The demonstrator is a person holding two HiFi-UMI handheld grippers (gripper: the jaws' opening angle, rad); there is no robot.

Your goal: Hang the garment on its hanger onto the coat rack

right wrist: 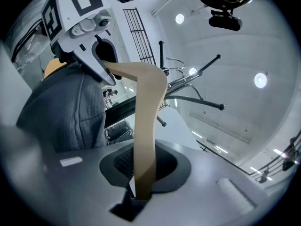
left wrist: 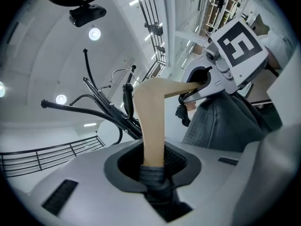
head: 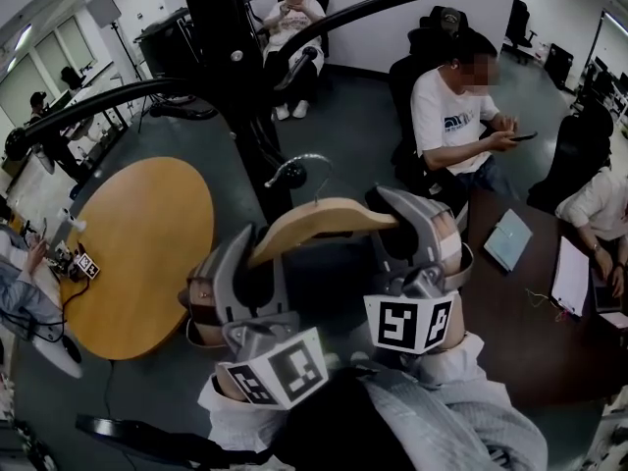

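Left tongs [left wrist: 153, 163] and right tongs [right wrist: 141, 175] each clench the stiff, light hanger [head: 319, 226] at 9 and 3 o'clock. The soft garment [left wrist: 221, 121] may slide.

The hanger [head: 319, 222] in my jaws is pale tan wood, its hook [head: 294, 159] silver; the garment [left wrist: 225, 121] is ribbed blue-grey. The coat rack [head: 231, 57] at twelve o'clock is black, the bench [head: 147, 253] at nine o'clock honey-brown.
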